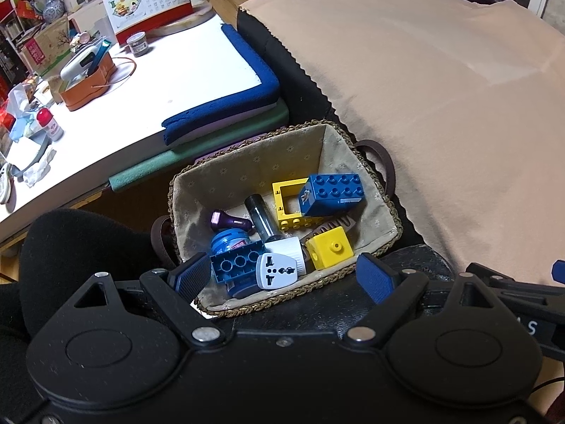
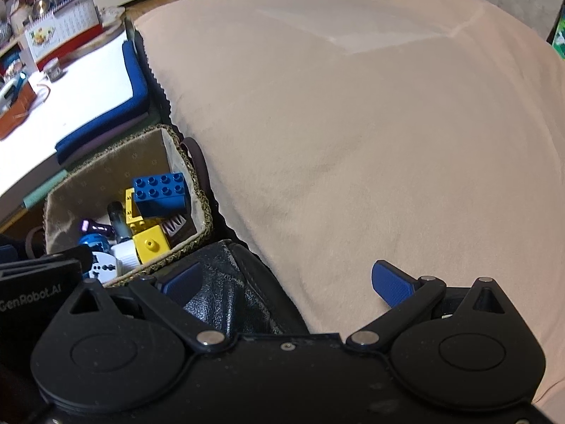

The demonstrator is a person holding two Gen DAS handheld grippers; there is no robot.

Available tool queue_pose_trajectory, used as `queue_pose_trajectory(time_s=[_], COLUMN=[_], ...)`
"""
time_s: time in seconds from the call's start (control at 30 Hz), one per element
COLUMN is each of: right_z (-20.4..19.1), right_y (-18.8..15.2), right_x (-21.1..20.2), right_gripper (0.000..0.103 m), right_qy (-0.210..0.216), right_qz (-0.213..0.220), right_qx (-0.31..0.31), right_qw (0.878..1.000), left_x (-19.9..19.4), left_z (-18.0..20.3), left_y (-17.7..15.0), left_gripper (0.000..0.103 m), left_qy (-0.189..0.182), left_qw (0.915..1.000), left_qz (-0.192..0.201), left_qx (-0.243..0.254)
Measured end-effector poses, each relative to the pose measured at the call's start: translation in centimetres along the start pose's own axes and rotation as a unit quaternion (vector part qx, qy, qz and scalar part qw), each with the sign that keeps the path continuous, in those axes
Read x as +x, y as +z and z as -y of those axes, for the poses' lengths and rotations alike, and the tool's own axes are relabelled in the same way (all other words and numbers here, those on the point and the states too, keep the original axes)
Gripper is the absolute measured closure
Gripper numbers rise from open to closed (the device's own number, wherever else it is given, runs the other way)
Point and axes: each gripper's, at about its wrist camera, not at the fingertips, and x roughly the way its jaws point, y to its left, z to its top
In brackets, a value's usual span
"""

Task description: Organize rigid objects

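Note:
A woven basket (image 1: 353,141) with a cloth lining holds several rigid objects: a blue brick (image 1: 332,194), a yellow frame brick (image 1: 286,194), a yellow cube (image 1: 330,247), a white plug adapter (image 1: 277,270), a second blue brick (image 1: 235,265), a dark tube (image 1: 261,217) and a purple piece (image 1: 229,221). My left gripper (image 1: 282,277) is open and empty, just above the basket's near rim. My right gripper (image 2: 286,284) is open and empty over the black leather edge (image 2: 226,296), right of the basket (image 2: 197,190).
A peach cloth (image 1: 441,88) covers the big surface to the right. A white table (image 1: 176,70) with blue and green pads, an orange box (image 1: 88,77), a calendar (image 1: 148,3) and clutter lies to the left. Black leather (image 1: 335,311) lies under the basket.

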Motion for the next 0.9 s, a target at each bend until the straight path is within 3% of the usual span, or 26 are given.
queue_pose_trajectory(time_s=[0.9], right_z=[-0.61], right_y=[0.43], right_x=[0.53], right_gripper=[0.000], right_qy=[-0.010], right_qz=[-0.008], right_qx=[-0.013], right_qw=[1.000], left_x=[0.35], left_z=[-0.28], left_y=[0.18], left_gripper=[0.017], left_qy=[-0.002], left_qw=[0.9999], left_qz=[-0.010], left_qx=[-0.005])
